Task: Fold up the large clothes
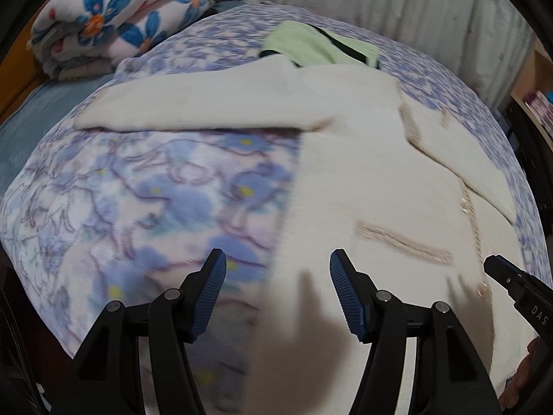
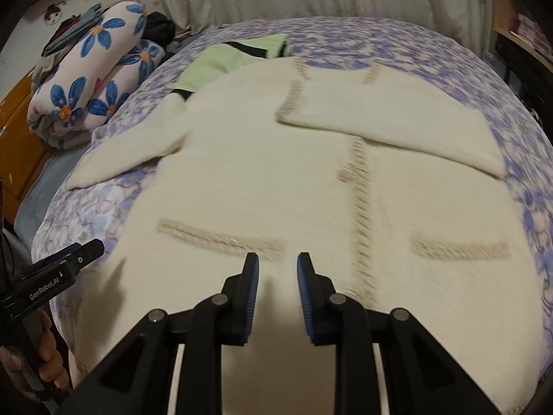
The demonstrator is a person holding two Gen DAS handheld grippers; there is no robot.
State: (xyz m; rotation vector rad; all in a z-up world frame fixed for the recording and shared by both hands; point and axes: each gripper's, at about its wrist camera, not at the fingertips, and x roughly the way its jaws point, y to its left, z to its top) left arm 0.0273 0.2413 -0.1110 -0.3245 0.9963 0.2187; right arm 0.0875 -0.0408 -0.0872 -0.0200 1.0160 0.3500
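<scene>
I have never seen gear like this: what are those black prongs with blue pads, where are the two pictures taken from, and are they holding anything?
They are hand-held claws, one in each of a person's hands, each carrying a wide-angle camera looking along its prongs. One picture looks past the left claw, the other past the right claw. On the flowered bedspread lies a cream cardigan, one sleeve folded across its chest, a green garment beyond it, and a rolled blanket at the side. Both claws are open, holding nothing.
</scene>
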